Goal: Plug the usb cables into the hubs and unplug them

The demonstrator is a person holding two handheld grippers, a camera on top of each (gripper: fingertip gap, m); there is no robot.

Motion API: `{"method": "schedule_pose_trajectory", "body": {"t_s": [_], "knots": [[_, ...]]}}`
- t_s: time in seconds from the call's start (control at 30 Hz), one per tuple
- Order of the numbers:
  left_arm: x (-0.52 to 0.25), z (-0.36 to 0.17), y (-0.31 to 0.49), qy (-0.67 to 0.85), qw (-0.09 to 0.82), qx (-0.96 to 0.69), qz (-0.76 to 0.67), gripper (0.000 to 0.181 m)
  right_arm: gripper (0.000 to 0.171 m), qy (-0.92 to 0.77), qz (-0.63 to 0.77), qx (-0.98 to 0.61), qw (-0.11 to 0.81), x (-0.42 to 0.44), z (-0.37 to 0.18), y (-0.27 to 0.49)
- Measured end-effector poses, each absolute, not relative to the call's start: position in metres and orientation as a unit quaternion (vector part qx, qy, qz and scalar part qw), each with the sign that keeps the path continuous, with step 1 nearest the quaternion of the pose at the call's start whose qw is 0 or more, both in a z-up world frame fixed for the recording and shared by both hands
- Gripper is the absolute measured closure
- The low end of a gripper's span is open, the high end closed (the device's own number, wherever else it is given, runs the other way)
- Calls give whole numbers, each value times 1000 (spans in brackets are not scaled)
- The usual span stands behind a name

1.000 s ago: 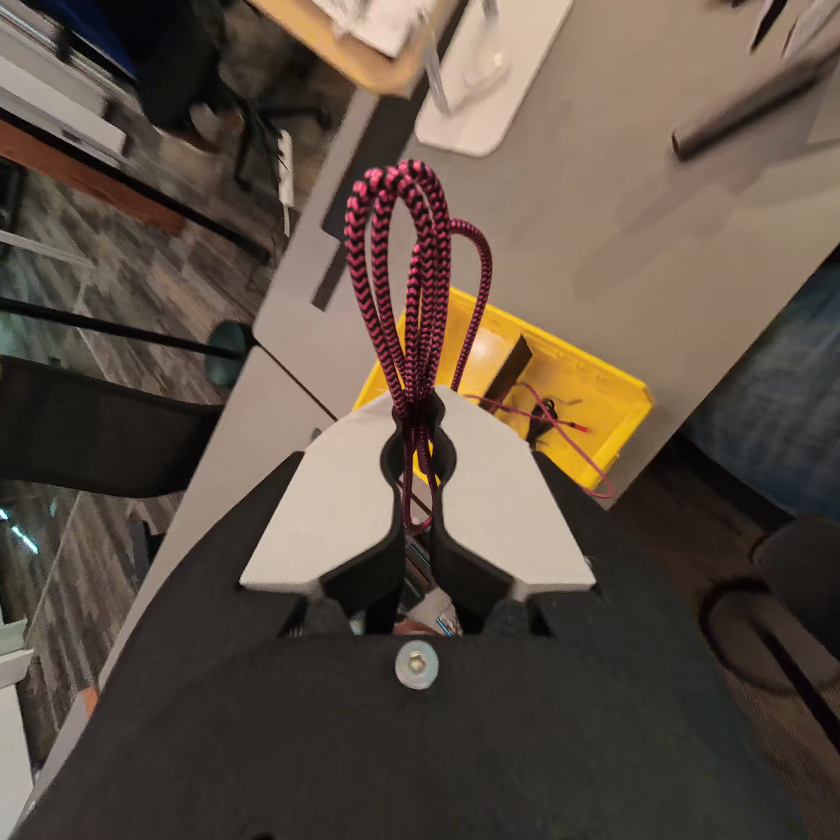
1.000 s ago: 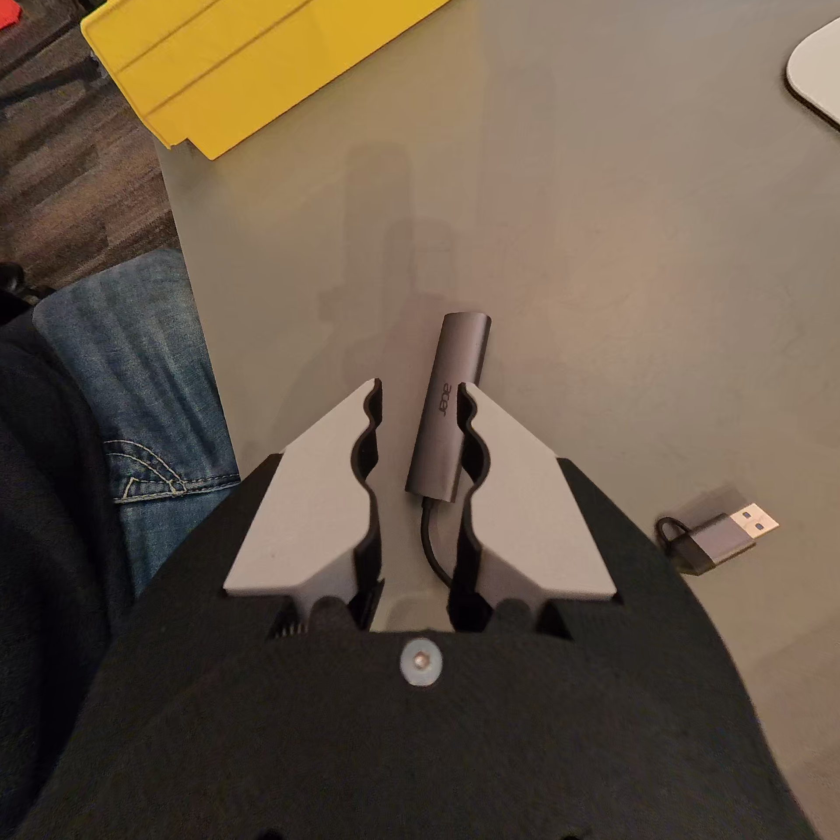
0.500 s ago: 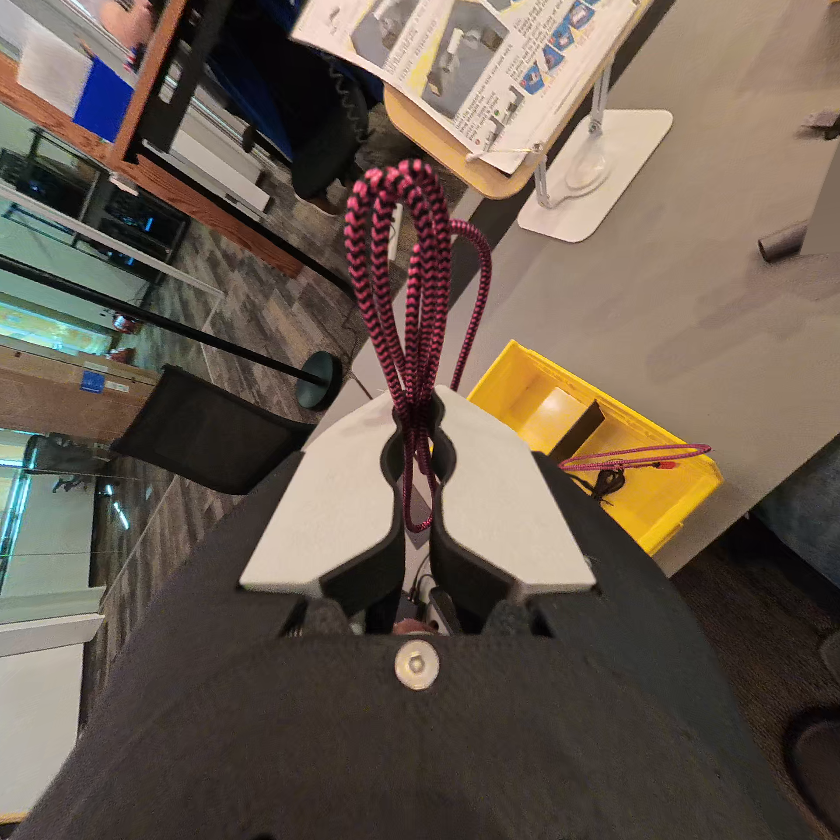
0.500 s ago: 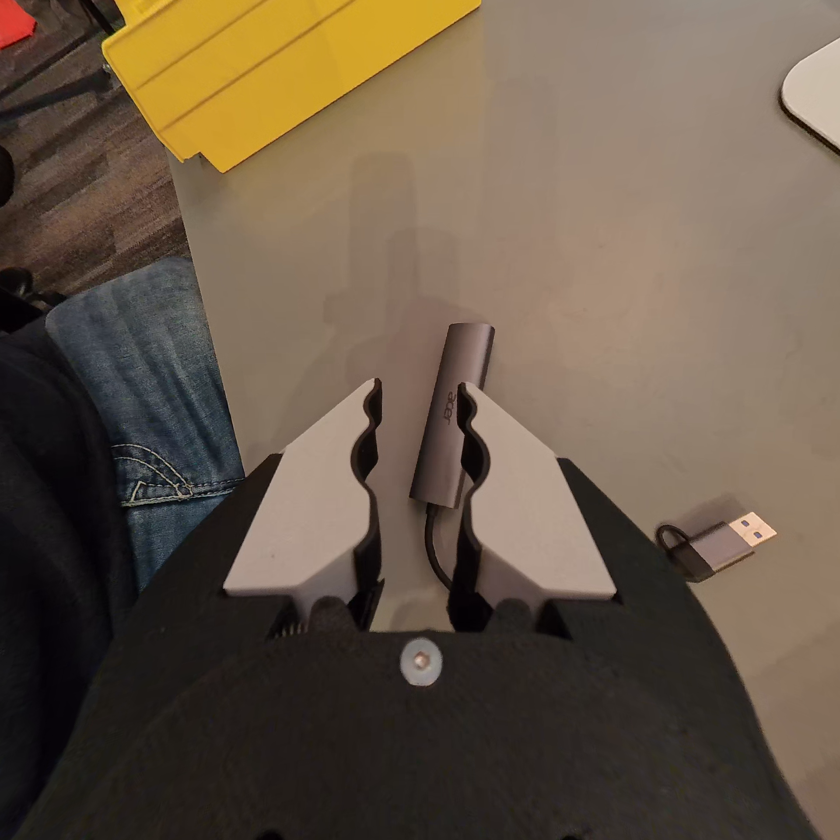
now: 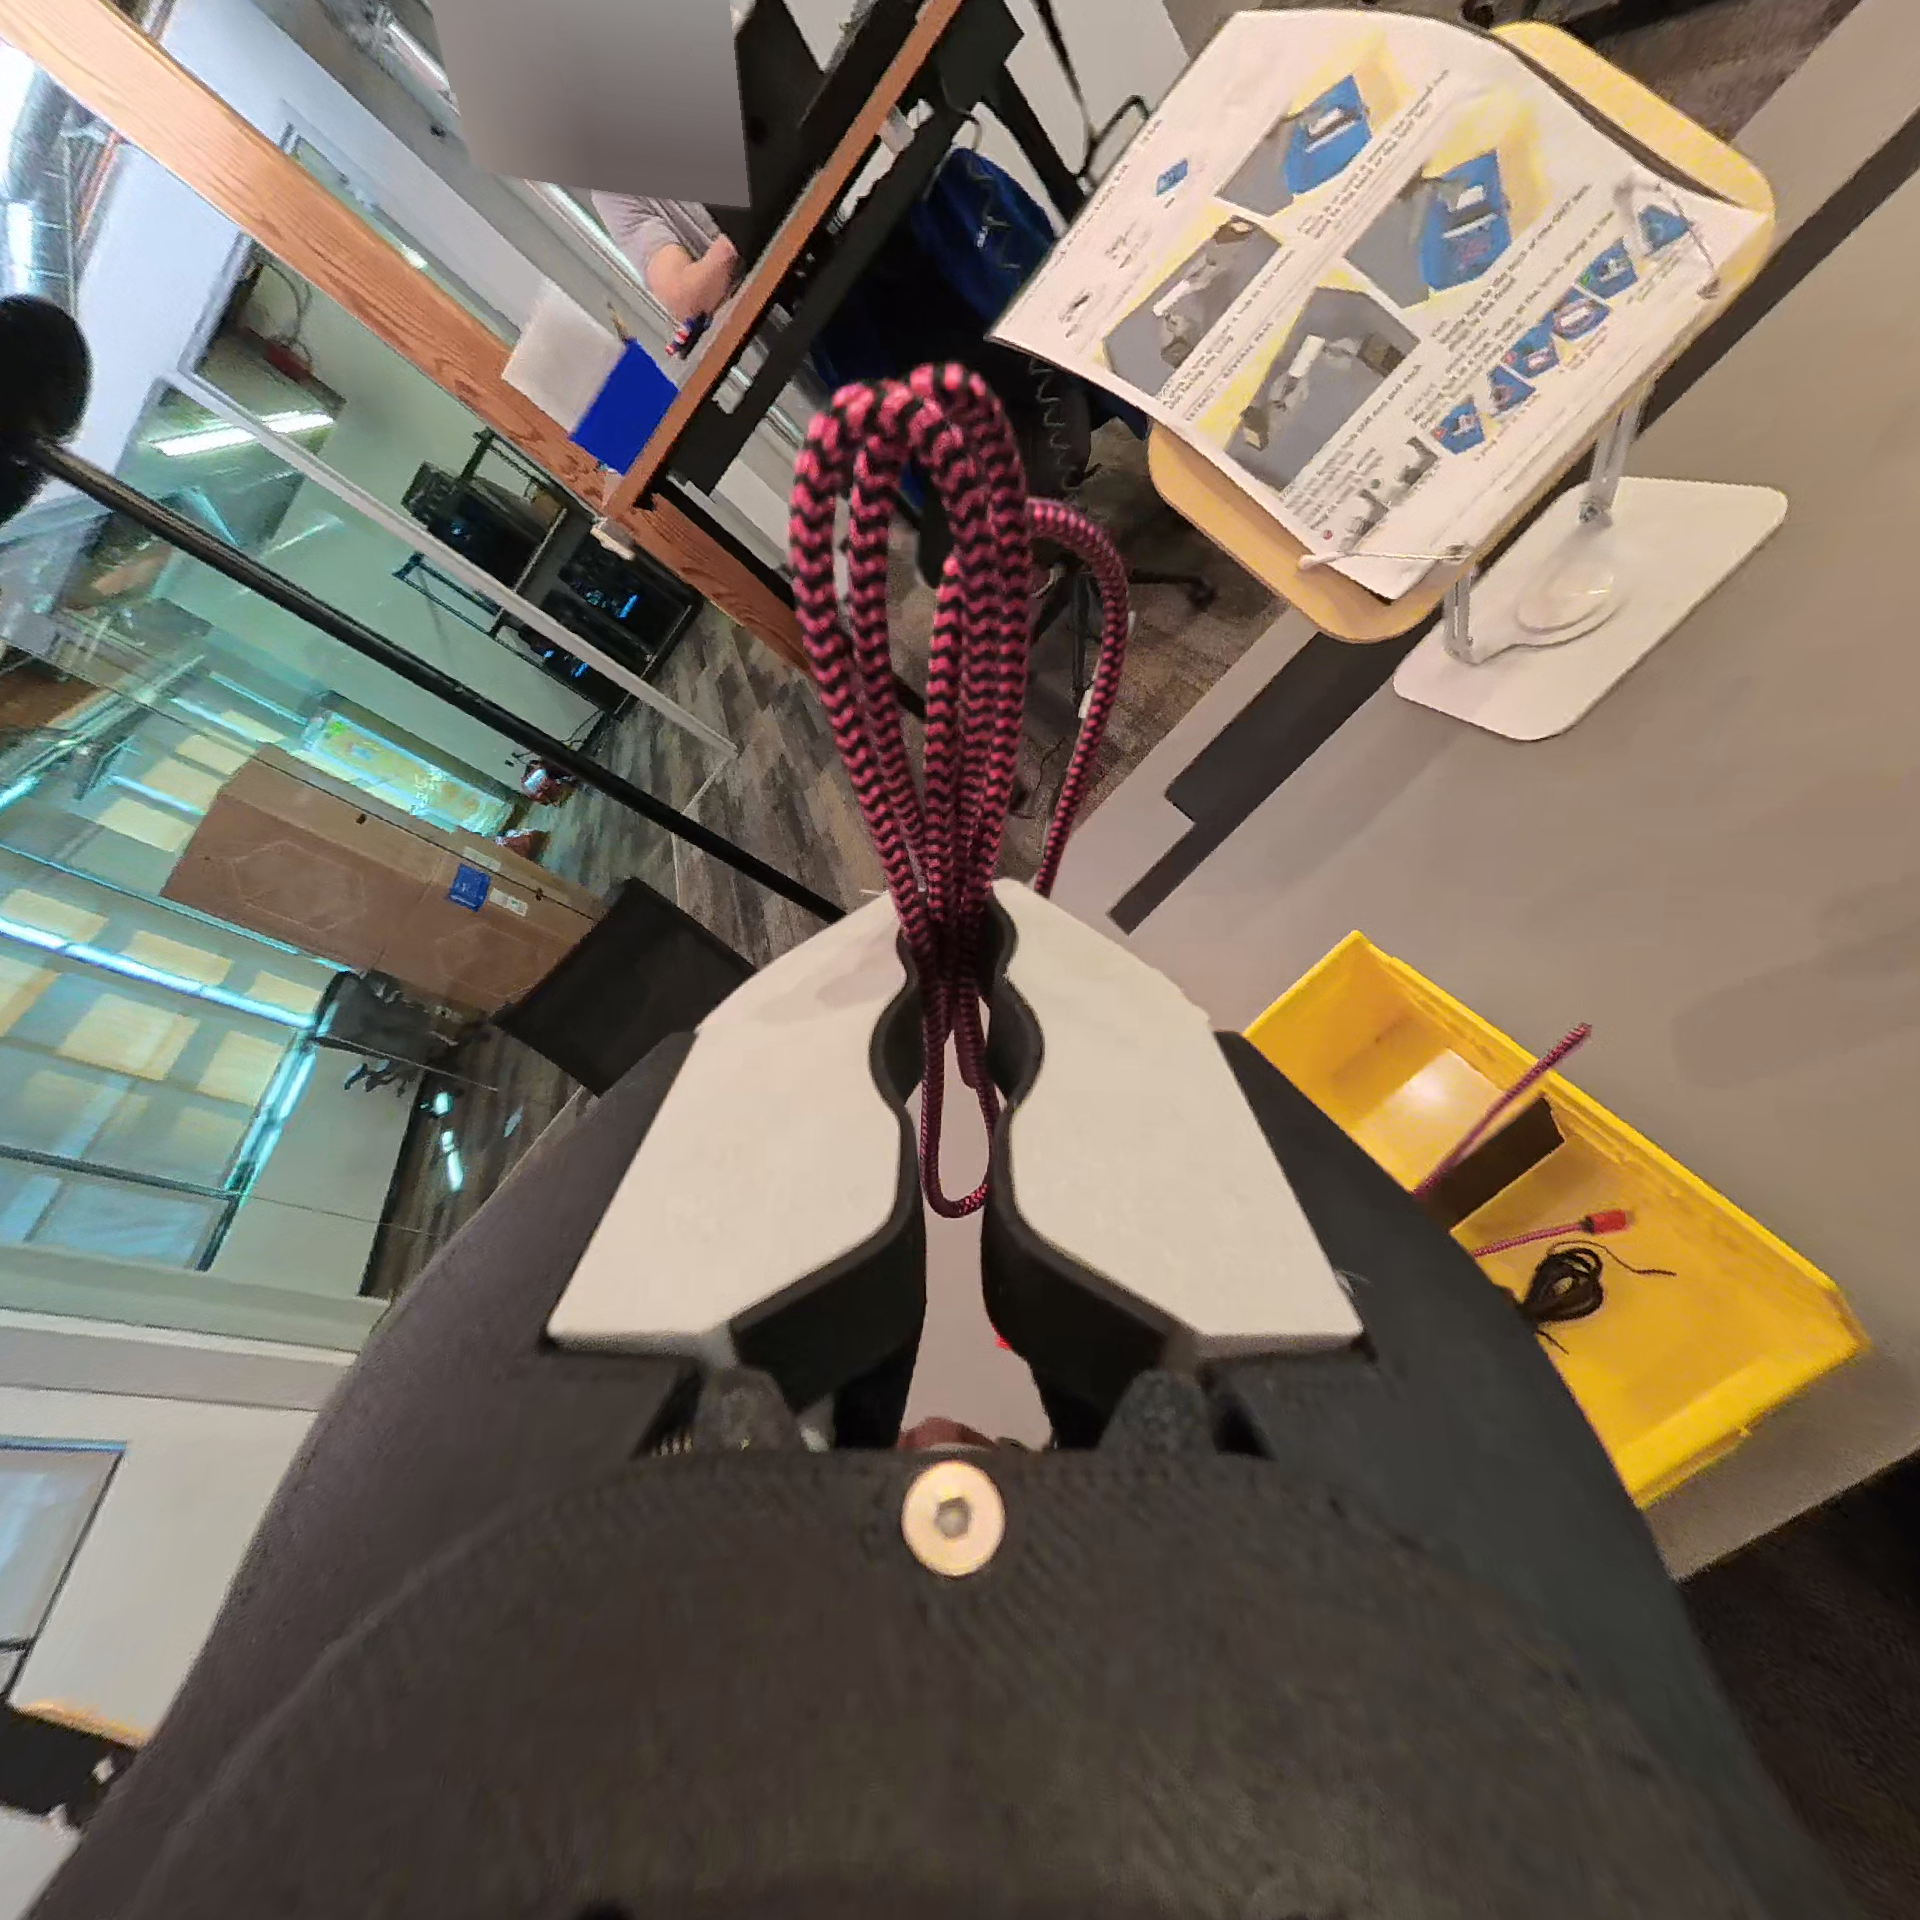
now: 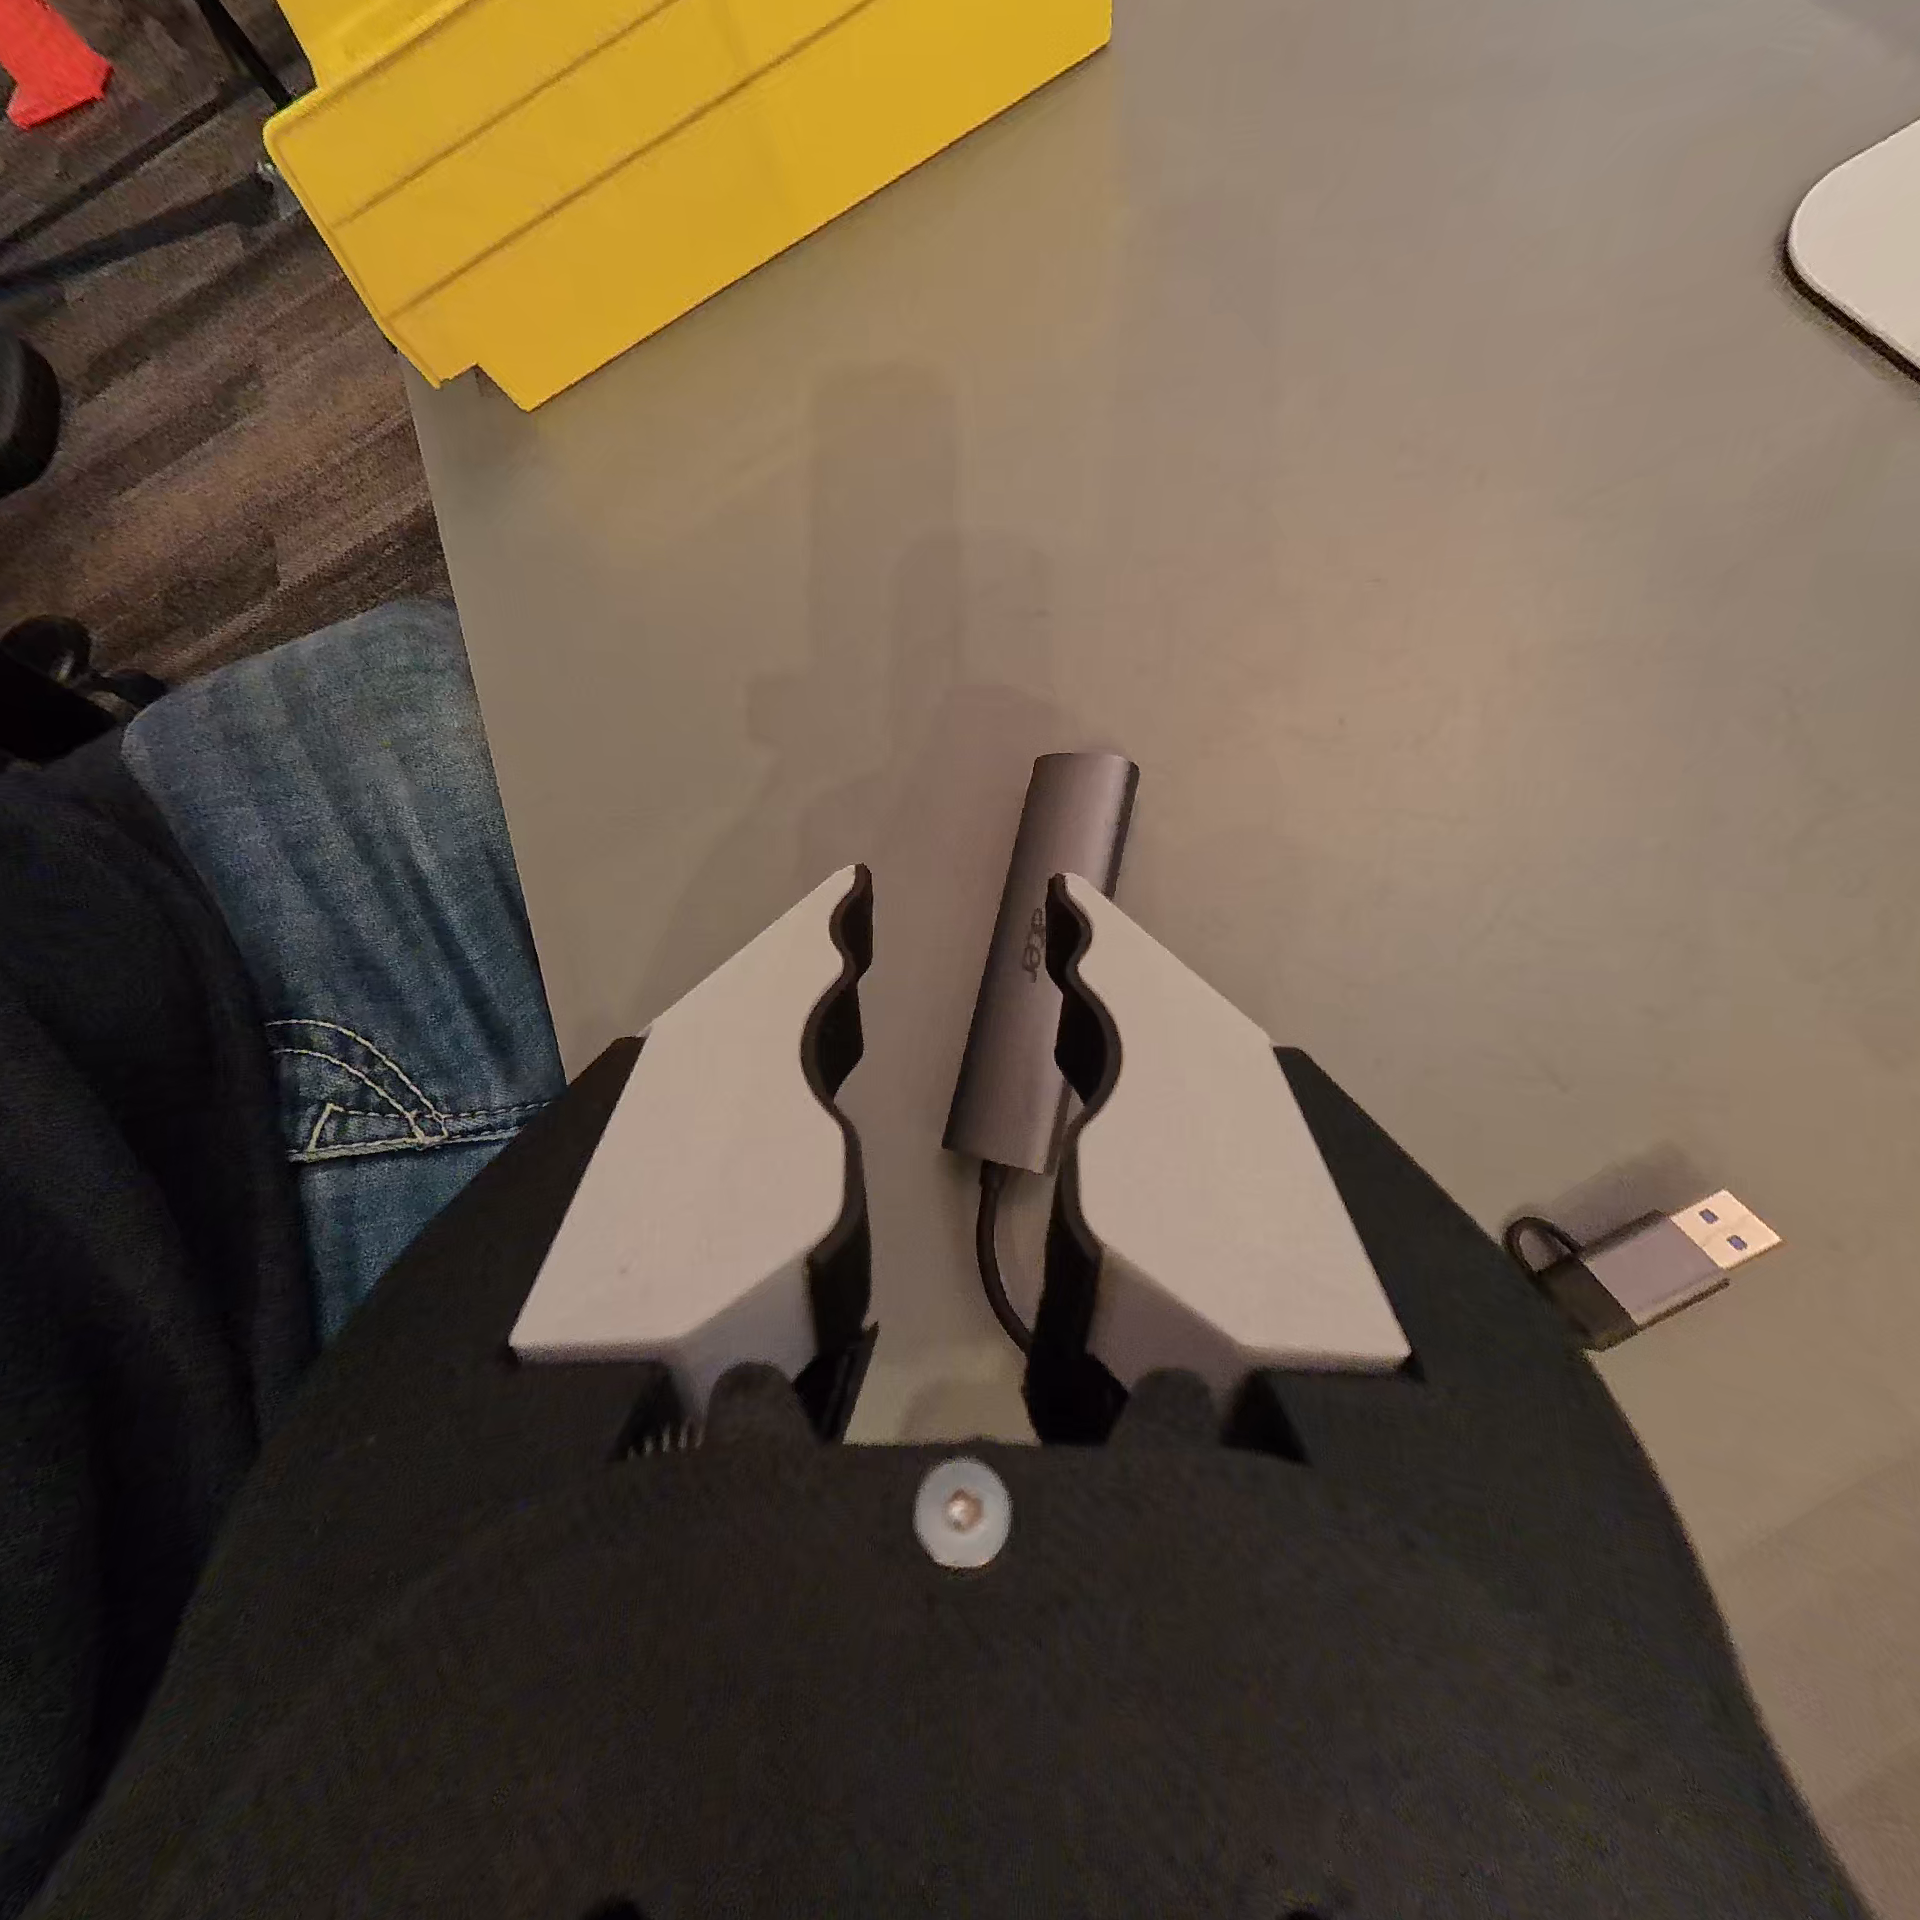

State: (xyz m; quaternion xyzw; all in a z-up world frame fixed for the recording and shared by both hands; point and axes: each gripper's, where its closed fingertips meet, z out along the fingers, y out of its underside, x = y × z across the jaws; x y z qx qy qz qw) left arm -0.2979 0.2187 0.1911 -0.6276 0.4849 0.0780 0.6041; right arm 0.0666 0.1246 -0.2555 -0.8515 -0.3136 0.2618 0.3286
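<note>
Grey desk [image 6: 1351, 520] underneath: left gripper [image 5: 951, 925] clamps the bundled cable [image 5: 935, 623]; right gripper [image 6: 961, 894], spread wide, straddles the hub [image 6: 1049, 935]. Fetching step; next, grip the hub at 12 o'clock.

left gripper [image 5: 954, 914]: matte black textured housing carrying two pale grey wedge fingers [image 5: 758, 1143], scalloped black inner edges | silver hex screw [image 5: 952, 1519] sitting behind the fingers, centred | right gripper [image 6: 961, 894]: showing identical build, screw [image 6: 960, 1513] | person wearing blue jeans [image 6: 343, 894], dark top [image 6: 94, 1143]
</note>
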Motion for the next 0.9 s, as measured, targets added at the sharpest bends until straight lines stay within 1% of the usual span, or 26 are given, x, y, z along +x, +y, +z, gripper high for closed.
{"method": "schedule_pose_trajectory", "body": {"t_s": [0.13,0.2,0.33,0.43,0.47,0.53,0.6,0.67,0.9], "knots": [[-295,197,222,482,609,-621,102,175,140,-316,262,-850,329,65,-254,123],[-293,188,224,488,597,-628,104,175,139,-317,262,-849,331,65,-253,123],[-286,139,229,514,545,-655,96,175,138,-324,267,-842,339,60,-246,124],[-271,102,223,533,517,-670,20,175,138,-339,266,-837,337,51,-243,125],[-272,92,225,534,507,-676,27,175,138,-343,265,-836,336,49,-242,125],[-273,77,226,539,493,-682,33,175,138,-349,265,-833,336,44,-240,126],[-269,66,223,541,480,-690,-4,175,138,-350,265,-832,338,43,-238,127],[-276,45,229,537,455,-710,-12,175,138,-349,268,-831,341,41,-237,128],[-320,-76,263,475,354,-801,-86,175,138,-348,268,-834,335,43,-241,123]]}}
